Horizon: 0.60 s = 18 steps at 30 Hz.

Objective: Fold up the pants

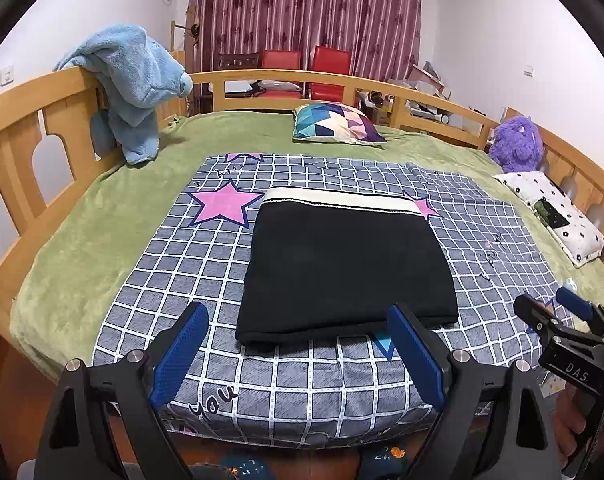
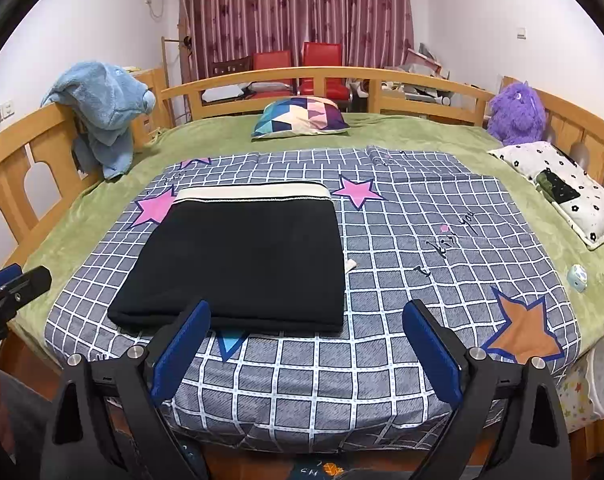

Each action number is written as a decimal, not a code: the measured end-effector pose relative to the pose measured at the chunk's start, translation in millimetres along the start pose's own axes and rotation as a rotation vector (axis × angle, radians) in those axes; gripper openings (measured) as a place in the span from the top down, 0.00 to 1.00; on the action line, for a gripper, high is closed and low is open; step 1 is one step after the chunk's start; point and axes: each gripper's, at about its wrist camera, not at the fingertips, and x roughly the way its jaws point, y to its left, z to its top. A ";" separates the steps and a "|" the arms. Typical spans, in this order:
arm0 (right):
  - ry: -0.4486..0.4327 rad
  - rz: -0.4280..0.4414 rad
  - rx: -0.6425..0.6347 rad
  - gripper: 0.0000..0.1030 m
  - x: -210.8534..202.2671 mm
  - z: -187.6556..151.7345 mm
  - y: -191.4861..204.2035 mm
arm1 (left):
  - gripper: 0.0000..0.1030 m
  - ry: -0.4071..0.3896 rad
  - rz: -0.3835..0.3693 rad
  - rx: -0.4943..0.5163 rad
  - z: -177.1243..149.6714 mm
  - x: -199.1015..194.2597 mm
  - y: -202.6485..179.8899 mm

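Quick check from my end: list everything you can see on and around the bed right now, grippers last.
pants: one, black with cream waistband, folded flat on the grid blanket
grid blanket: one, grey-blue with stars, over the green sheet
cushion: one, multicoloured triangles, far end of the bed
pillow: one, white with black flowers, right edge
plush toy: one, purple, right rail
towel: one, light blue, draped over left rail
chairs: two, red, by the curtain
left gripper: fingers open, empty
right gripper: fingers open, empty

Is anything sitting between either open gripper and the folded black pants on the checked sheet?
Nothing visible. The left gripper and right gripper both stand open, with only bare checked sheet between them and the near edge of the folded black pants.
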 end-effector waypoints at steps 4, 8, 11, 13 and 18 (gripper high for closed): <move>-0.011 0.001 0.005 0.05 -7.0 -0.4 -1.0 | 0.07 -0.022 0.003 0.015 -2.8 -8.2 -5.2; -0.009 -0.002 0.007 0.05 -7.2 -1.3 -4.0 | 0.07 -0.017 0.005 0.018 -4.9 -8.0 -7.4; -0.009 -0.002 0.006 0.05 -7.6 -2.1 -4.2 | 0.07 -0.017 0.002 0.018 -5.3 -8.5 -8.9; -0.009 0.000 0.004 0.05 -7.8 -2.4 -4.5 | 0.07 -0.021 -0.003 0.020 -5.4 -8.6 -9.0; -0.009 -0.004 0.006 0.05 -8.3 -3.7 -5.6 | 0.07 -0.021 0.001 0.020 -6.5 -7.9 -9.2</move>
